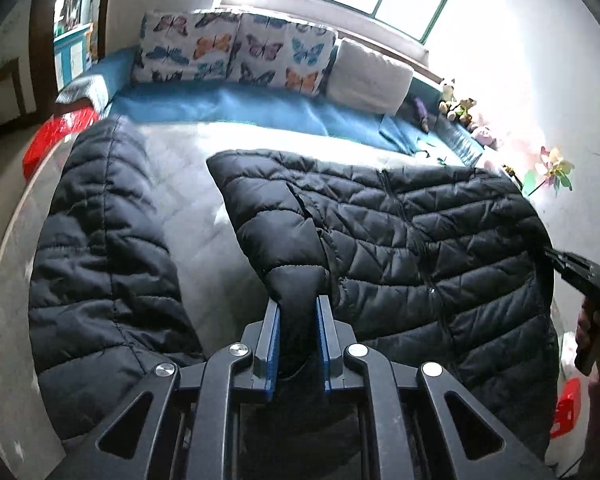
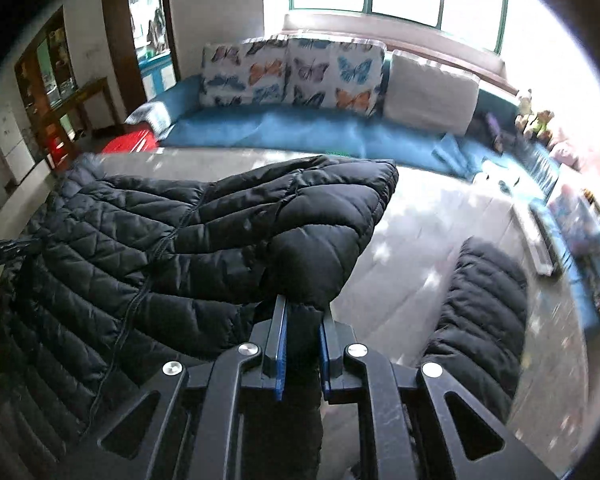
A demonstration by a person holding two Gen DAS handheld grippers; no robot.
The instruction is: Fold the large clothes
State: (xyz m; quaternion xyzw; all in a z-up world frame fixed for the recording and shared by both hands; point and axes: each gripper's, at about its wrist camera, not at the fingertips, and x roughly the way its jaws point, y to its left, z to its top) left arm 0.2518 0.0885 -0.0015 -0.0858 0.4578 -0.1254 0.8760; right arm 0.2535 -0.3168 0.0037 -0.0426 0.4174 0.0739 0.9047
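left gripper (image 1: 298, 300): jaws pinched tight on a puffed edge of the black quilted down jacket (image 1: 400, 240); fabric fills the gap between the blue pads.
right gripper (image 2: 303, 312): same story, clamped on a bunched edge of the jacket; seen from the left wrist it sits at 3 o'clock, at the jacket's far side edge.
jacket: body spread on the grey table (image 1: 188, 200), zipper line running roughly 12 to 6 in the left view.
sleeves: one sleeve (image 1: 100, 248) flat at 9 o'clock in left view; the other sleeve (image 2: 480, 320) at 4 o'clock in right view.
step (judgement): both holds set, edge looks ready to carry over toward 12 o'clock for a fold.
how to do it well: raise both hands evenly, keep the edge taut between them, lay it down square.
risks: slick puffy shell may slip from the pads; trapped air will spring the fold open, so press flat before letting go.
background: blue sofa (image 1: 260, 108) with butterfly cushions at 12 o'clock, apart from the jacket.
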